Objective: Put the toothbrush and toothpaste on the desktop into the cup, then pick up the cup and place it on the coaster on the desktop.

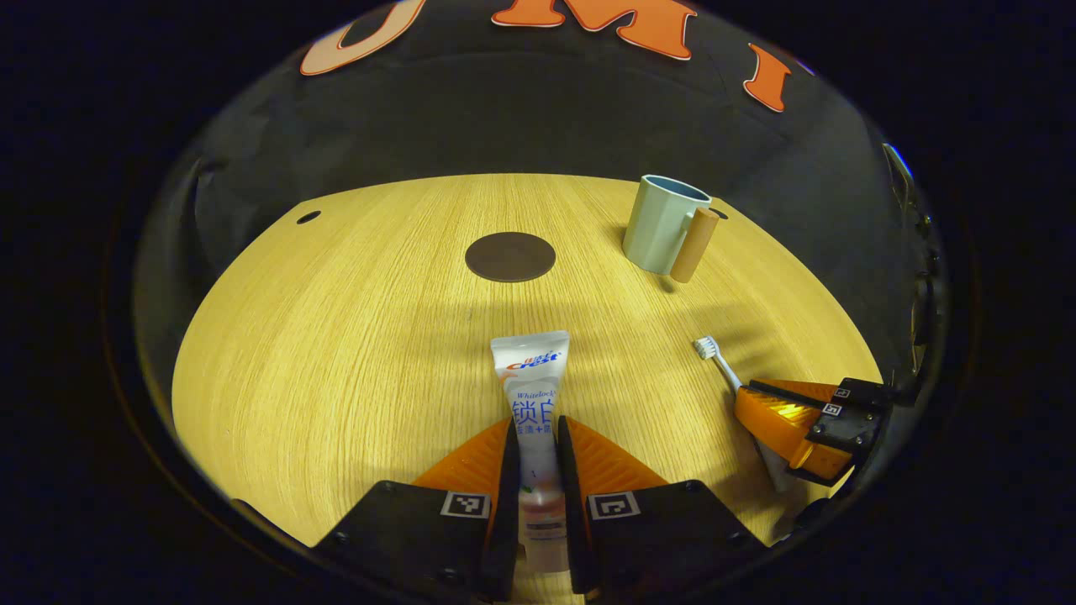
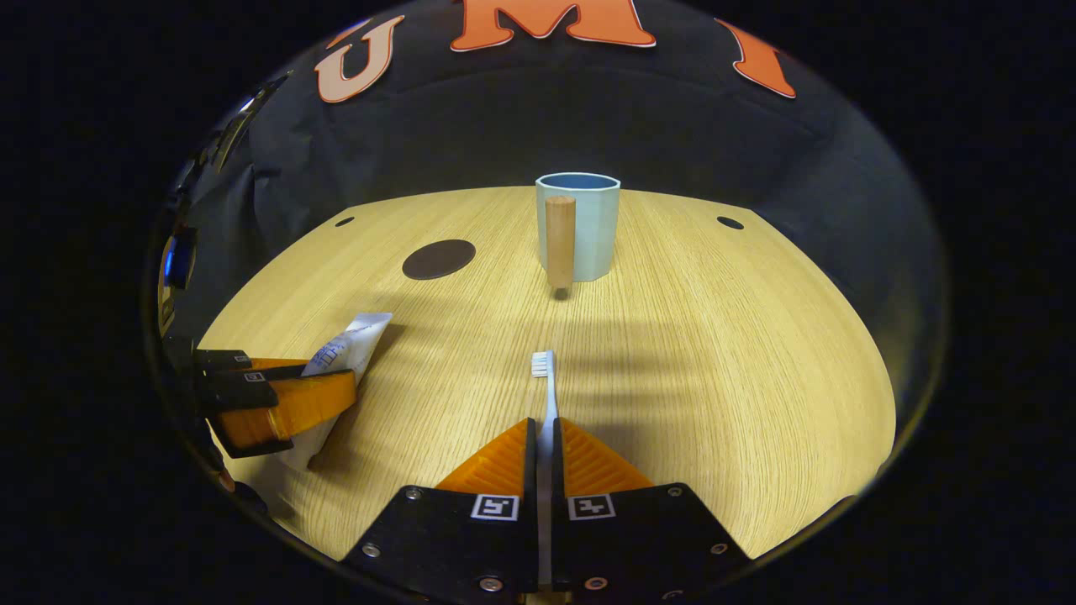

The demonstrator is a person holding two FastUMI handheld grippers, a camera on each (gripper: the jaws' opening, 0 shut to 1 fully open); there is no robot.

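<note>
Pale blue-green cup [image 2: 580,227] with darker blue inside and light tan wooden handle [image 2: 560,242]. Dark brown round coaster [image 1: 510,256]. White toothpaste tube [image 1: 531,395] with blue and red lettering. White toothbrush [image 2: 548,395] with white bristles. Light yellow-oak desktop [image 2: 714,361] with fine straight grain lines.

Left gripper [image 1: 535,437]: your fingers are closed flat against both sides of the toothpaste [image 1: 531,395], low over the desktop.
Right gripper [image 2: 543,441]: your fingers are pinched on the toothbrush [image 2: 548,395] handle, pointing forward, low.
</note>
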